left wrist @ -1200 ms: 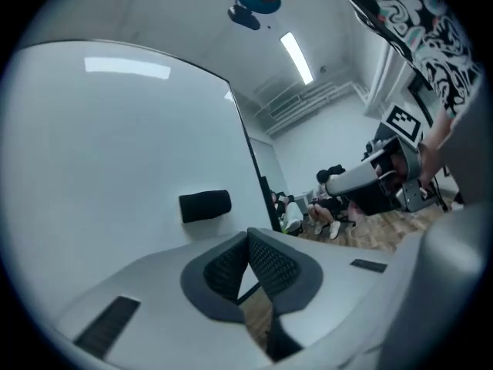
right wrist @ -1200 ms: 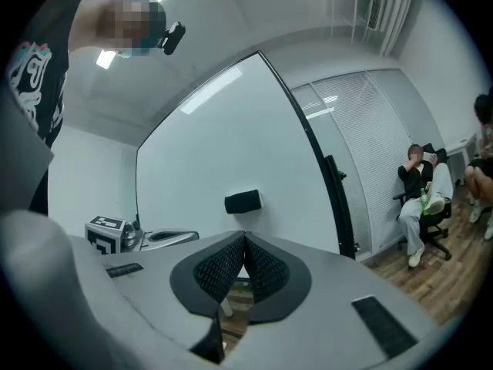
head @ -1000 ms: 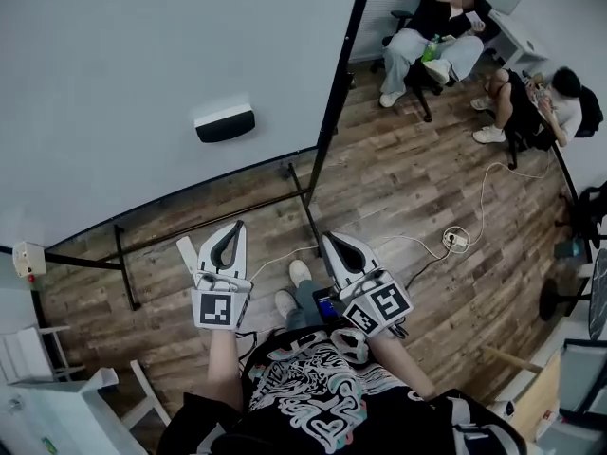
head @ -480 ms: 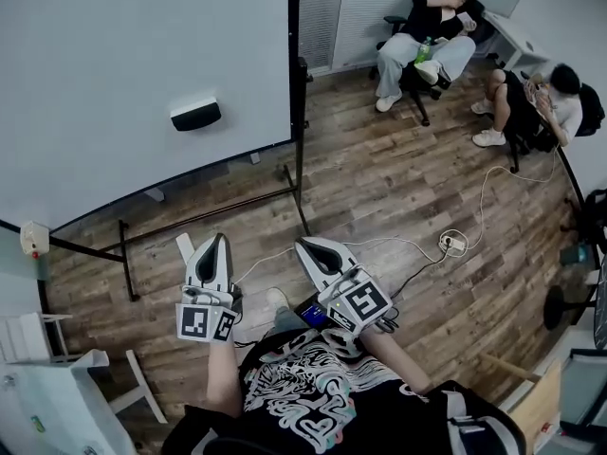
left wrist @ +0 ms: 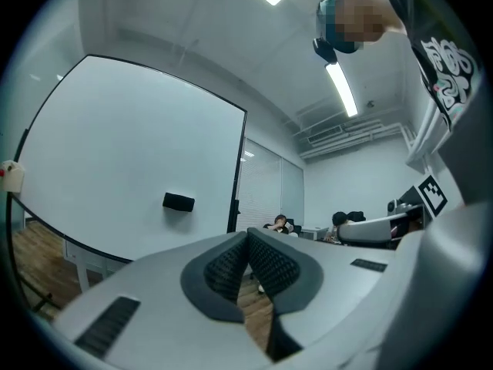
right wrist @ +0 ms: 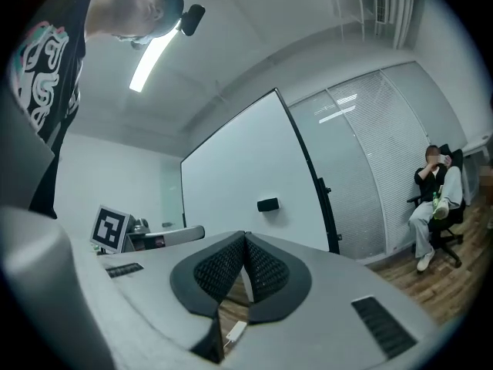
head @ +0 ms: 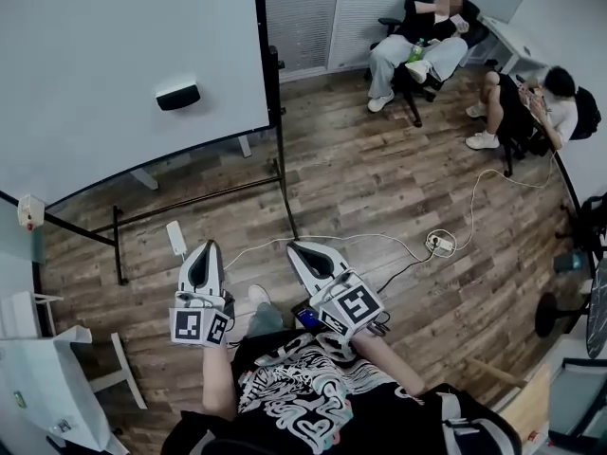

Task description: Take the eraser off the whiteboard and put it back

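- While you stand back from the whiteboard (head: 104, 55), both grippers point level over the wood floor (head: 379, 188), side by side just ahead of your patterned shirt (head: 294, 387).
- Your left gripper (head: 209, 246) is closed. Its ribbed pads (left wrist: 231, 264) meet at the tips and nothing sits between them.
- Your right gripper (head: 294, 247) is likewise closed and empty. Its own view shows the two dark pads touching at the front, with only floor visible through the gap beneath.
- The eraser (head: 178, 97), a dark block with a pale top edge, sits on the face of the whiteboard, toward the board's right side and roughly at mid height. It is well apart from both grippers.
- In the left gripper view the eraser appears above and to the left of the jaw tips. In the right gripper view it appears above and just to the right of them.
- The whiteboard stands on a black frame (head: 280, 159) whose feet rest on the floor. A white cable (head: 379, 240) trails across the boards to a power strip (head: 438, 245).
- Two people (head: 417, 36) sit on chairs in the far corner of the room, well away from you.
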A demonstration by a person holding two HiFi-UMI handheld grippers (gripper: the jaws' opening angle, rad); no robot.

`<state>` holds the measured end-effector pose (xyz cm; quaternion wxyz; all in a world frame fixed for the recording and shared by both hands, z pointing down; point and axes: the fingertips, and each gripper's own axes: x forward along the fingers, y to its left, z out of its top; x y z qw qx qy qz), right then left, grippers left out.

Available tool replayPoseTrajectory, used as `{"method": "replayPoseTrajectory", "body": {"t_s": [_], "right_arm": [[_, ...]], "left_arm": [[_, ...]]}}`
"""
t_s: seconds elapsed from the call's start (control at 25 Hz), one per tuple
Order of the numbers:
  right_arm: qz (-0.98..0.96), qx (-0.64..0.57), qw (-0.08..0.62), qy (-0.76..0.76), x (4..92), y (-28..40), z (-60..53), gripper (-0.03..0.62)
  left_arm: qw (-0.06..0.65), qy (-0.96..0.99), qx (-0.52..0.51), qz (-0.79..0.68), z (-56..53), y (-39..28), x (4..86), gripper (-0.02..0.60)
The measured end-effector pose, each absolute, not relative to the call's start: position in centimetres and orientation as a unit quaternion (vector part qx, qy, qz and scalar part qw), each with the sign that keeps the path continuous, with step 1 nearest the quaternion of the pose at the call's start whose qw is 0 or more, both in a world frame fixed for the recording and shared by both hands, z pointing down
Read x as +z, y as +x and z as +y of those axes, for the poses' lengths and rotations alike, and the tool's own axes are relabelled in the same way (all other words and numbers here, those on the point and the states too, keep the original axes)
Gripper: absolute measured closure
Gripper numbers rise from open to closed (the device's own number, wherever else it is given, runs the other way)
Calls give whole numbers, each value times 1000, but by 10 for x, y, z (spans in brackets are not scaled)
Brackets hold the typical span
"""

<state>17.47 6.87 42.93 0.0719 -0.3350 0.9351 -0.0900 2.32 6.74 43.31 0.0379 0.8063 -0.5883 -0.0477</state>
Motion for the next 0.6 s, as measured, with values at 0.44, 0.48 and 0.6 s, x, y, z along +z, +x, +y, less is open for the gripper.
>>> {"method": "replayPoseTrajectory", "body": {"t_s": [0.44,0.48,0.6], "right_arm": [[932,-78,84,-345,413,190,89,565],[931,-82,88,-344,413,189,92,565],[934,-85,84,-338,416,181,103,565]], "left_arm": [[9,813,-18,-582,91,45,416,552],[10,814,-17,-581,93,45,417,552],[8,814,-14,-580,102,44,417,552]]}}
